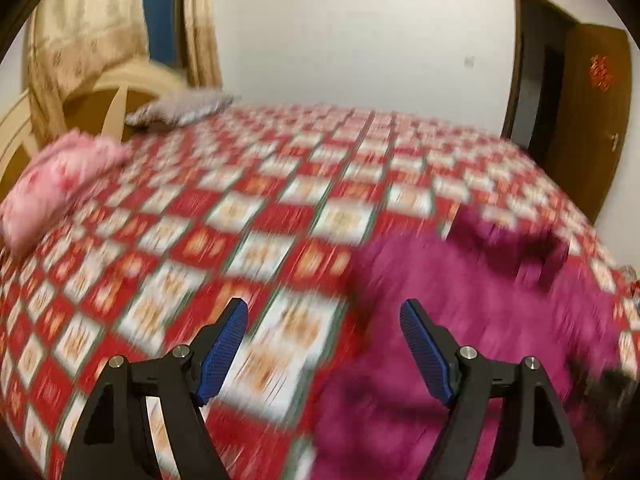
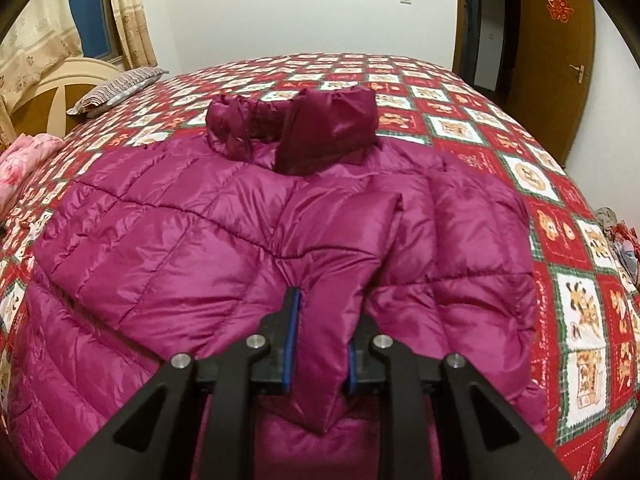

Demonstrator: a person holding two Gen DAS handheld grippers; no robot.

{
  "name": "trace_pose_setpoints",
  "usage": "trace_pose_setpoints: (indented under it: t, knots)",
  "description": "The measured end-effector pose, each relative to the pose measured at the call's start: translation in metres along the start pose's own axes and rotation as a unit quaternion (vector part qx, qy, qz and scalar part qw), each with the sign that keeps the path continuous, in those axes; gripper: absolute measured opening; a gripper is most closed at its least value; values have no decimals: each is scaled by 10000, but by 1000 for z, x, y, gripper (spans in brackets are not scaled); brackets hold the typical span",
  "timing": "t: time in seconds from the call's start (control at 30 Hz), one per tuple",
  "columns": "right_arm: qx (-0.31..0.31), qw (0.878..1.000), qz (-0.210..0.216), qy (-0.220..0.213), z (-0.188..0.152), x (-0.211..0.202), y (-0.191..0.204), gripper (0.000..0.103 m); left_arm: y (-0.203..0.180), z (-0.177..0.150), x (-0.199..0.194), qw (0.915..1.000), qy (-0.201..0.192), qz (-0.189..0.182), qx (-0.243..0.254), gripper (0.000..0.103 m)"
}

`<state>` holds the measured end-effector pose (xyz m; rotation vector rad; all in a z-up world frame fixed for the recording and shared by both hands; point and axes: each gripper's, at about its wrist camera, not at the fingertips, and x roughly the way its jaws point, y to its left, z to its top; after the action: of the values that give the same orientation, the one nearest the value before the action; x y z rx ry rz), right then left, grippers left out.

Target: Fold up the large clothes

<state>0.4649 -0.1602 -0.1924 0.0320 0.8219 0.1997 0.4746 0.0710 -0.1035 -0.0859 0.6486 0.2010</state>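
Right now the jacket [image 2: 248,232], a magenta quilted puffer, lies spread on the bed [image 2: 480,128], its hood [image 2: 296,128] bunched at the end farthest from the right gripper [image 2: 320,320]. A cuffed sleeve [image 2: 340,248] is folded across the body, and its end sits between this gripper's blue pads [image 2: 294,332], which are drawn in close on the fabric (the grasp looks snug, with puffy cloth bulging out on both sides).

Over in the blurred left wrist view, the left gripper [image 1: 322,348] hangs released, jaws wide with nothing between them; the jacket [image 1: 460,300] lies ahead and to its right, partly under the right finger, while checkered red bedspread [image 1: 248,216] shows under the left one.

Beyond, to the far left of both grippers, a pink pillow [image 1: 56,184] and a striped pillow [image 2: 116,88] rest by the headboard [image 2: 48,92]. A brown door [image 2: 556,60] stands open at far right.
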Motion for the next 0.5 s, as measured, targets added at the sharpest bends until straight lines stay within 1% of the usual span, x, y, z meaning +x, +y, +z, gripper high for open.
trace_pose_setpoints:
  t: [0.1, 0.13, 0.17, 0.2, 0.23, 0.27, 0.3, 0.37, 0.43, 0.47, 0.5]
  knots:
    - [-132, 9999, -66, 22, 3, 0, 4, 24, -29, 24, 26, 9995, -246, 147, 116, 79]
    - [-144, 9998, -99, 30, 4, -1, 3, 25, -39, 28, 45, 9990, -223, 343, 158, 79]
    - [-127, 9998, -115, 40, 4, -3, 1, 28, -41, 28, 57, 9986, -172, 482, 157, 79]
    - [-94, 9999, -138, 48, 4, -5, -2, 31, -43, 26, 77, 9977, 7, 662, 139, 79]
    - [-38, 9998, -192, 25, 4, -10, -7, 43, -42, 22, 94, 9968, 241, 749, 114, 79]
    - [12, 9997, -228, -39, 3, -16, -11, 57, -40, 19, 104, 9960, 411, 792, 82, 79]
    - [77, 9995, -280, -152, 3, -25, -16, 61, -37, 13, 116, 9946, 588, 855, 46, 79]
    - [220, 9983, -398, -375, 5, -43, -24, 62, -27, -3, 132, 9913, 752, 1080, 33, 79]
    - [395, 9964, -386, -645, 10, -60, -29, 62, -21, -16, 139, 9894, 799, 1212, 23, 79]
    - [452, 9958, -258, -754, 14, -65, -27, 62, -20, -20, 141, 9891, 828, 1216, -6, 79]
    - [427, 9961, -104, -760, 20, -66, -22, 62, -18, -22, 143, 9888, 862, 1220, -50, 79]
